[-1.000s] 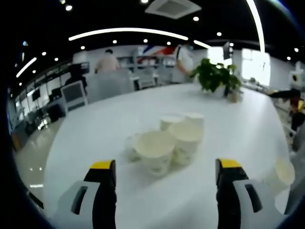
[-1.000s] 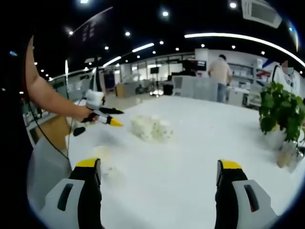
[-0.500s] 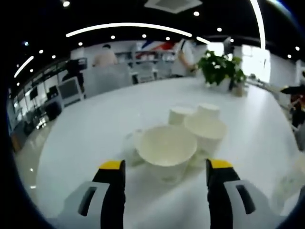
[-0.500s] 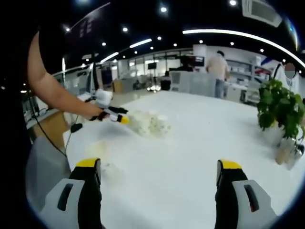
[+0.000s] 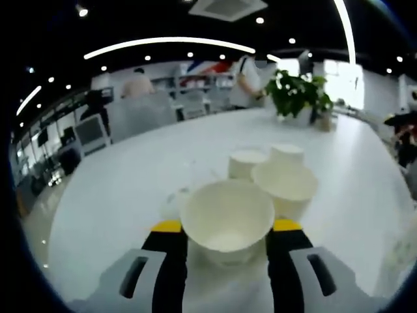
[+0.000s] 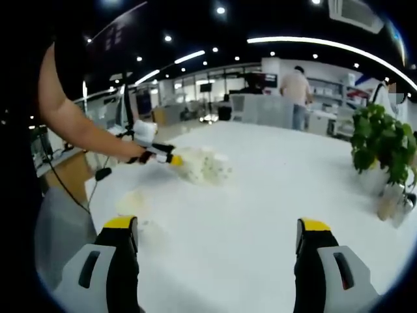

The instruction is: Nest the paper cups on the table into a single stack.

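Cups first: the nearest paper cup [image 5: 227, 218] stands upright with its mouth open, right between the left gripper's [image 5: 225, 227] yellow-tipped jaws, which sit against both sides of it, so it's clamped. Three more paper cups [image 5: 285, 182] crowd just behind it on the white table [image 5: 124, 189]. From the right gripper view that cluster is a pale blur near the table's far left. Right gripper [image 6: 219, 225] hangs over bare tabletop, jaws spread wide with nothing between them. Potted plant [image 6: 380, 147] stands near the far edge.
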`<state>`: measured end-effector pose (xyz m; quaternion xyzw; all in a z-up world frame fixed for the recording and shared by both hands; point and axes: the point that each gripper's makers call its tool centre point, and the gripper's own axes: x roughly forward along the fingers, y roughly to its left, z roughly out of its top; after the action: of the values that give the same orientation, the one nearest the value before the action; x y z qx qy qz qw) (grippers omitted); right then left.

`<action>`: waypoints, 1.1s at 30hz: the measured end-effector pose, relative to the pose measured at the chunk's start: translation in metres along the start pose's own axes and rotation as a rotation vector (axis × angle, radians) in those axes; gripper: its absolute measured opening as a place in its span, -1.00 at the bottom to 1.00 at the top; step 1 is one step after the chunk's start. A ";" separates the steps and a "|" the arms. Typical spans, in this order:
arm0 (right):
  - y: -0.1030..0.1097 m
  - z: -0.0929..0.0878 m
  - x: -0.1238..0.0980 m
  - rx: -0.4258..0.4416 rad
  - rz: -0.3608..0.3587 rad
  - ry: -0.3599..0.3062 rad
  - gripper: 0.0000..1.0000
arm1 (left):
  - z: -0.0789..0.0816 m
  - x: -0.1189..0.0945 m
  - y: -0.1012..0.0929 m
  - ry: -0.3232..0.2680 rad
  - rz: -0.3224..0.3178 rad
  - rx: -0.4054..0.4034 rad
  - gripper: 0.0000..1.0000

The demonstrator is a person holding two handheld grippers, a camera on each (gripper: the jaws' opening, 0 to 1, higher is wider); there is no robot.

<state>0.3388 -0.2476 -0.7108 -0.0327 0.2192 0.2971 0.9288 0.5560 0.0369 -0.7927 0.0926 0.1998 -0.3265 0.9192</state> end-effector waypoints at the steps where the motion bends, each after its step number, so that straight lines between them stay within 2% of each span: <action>1: 0.000 0.000 0.000 0.001 0.000 -0.001 1.00 | 0.000 0.000 0.000 0.000 0.000 -0.002 -0.14; 15: 0.000 0.000 -0.003 0.004 -0.006 -0.005 1.00 | -0.002 -0.005 0.000 0.004 0.001 0.001 -0.17; 33: 0.003 0.002 -0.001 0.002 0.003 -0.008 1.00 | 0.008 -0.015 0.010 -0.016 0.014 -0.030 -0.20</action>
<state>0.3367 -0.2451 -0.7084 -0.0302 0.2156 0.2984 0.9293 0.5540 0.0504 -0.7788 0.0775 0.1970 -0.3175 0.9243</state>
